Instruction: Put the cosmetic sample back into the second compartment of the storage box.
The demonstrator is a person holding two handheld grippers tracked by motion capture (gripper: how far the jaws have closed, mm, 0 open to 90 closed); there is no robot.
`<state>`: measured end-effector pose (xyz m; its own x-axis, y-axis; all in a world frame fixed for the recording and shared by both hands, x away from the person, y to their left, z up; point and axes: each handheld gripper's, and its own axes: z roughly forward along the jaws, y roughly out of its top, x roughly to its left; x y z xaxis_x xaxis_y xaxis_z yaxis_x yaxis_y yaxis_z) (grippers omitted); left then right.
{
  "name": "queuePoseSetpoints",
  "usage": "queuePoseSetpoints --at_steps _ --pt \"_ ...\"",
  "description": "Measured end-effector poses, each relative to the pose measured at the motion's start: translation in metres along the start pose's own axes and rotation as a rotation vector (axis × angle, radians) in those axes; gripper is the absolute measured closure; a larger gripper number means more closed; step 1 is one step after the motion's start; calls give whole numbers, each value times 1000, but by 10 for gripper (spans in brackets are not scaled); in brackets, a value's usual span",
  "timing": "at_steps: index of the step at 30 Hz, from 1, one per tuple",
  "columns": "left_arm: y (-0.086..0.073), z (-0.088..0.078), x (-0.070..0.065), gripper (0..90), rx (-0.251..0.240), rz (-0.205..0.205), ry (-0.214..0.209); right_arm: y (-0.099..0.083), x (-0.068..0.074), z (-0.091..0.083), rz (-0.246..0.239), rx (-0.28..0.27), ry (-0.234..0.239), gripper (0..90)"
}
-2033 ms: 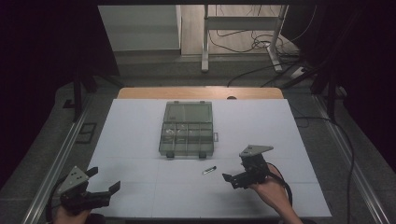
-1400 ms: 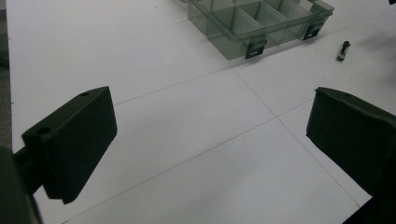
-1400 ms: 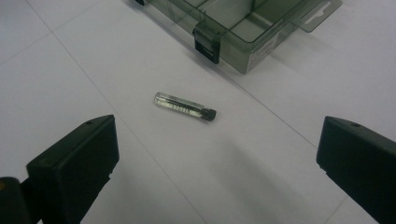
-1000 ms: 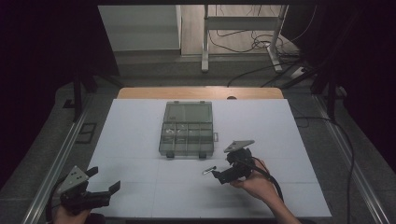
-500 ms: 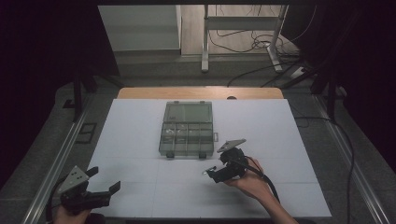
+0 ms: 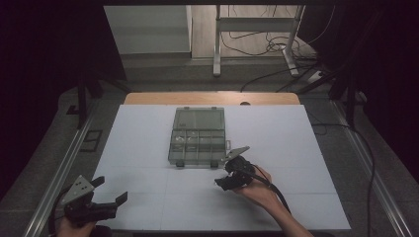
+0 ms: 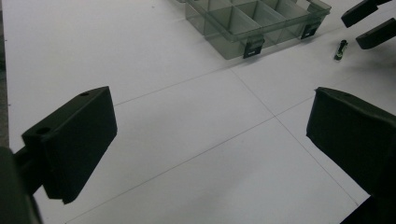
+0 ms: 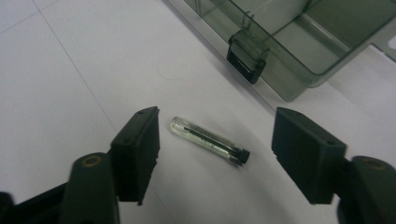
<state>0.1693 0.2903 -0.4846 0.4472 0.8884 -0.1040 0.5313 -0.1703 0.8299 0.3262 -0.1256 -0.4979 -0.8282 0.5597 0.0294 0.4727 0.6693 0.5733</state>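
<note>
A small clear tube with a black cap [image 8: 208, 139] lies flat on the white table [image 6: 148, 143], just in front of an open smoke-grey compartment box [image 6: 197, 136]. My right gripper [image 8: 217, 140] is lowered over the tube. Its jaws have just been closing, and they now straddle the tube with a gap on both sides, so they stand open. In the high view the right gripper [image 6: 223, 177] sits off the box's near right corner. My left gripper [image 6: 112, 190] rests at the table's near left corner, open wide and empty [image 7: 210, 135].
The box [image 8: 299, 42] has a black latch [image 8: 246, 55] close beyond the tube. In the left gripper view the box [image 7: 261, 23], the tube [image 7: 342, 49] and the right gripper [image 7: 369, 21] lie ahead. Metal rails [image 6: 64, 168] flank the table.
The right gripper has moved left and down toward the box's near corner, and its jaws have narrowed around the tube. The left gripper has stayed put.
</note>
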Motion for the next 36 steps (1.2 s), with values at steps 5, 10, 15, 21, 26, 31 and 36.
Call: queuePoseSetpoints --at_steps 5,10,15,21,26,31,36 --pt "0 0 0 21 0 0 -1 2 -4 8 -7 24 23 420" --pt "0 0 0 21 -1 1 -3 3 -6 14 -9 43 56 499" --pt "0 0 0 21 0 1 -4 2 -7 19 -16 75 73 593" --pt "0 0 0 21 1 4 -5 2 -2 18 -65 95 4 806" --pt "0 1 -1 21 2 9 -3 3 -3 18 -38 99 9 812" --pt "0 1 0 21 1 2 -9 2 -6 17 -22 96 25 812" --pt "0 1 1 21 4 -2 -12 3 -5 15 -39 74 26 813"
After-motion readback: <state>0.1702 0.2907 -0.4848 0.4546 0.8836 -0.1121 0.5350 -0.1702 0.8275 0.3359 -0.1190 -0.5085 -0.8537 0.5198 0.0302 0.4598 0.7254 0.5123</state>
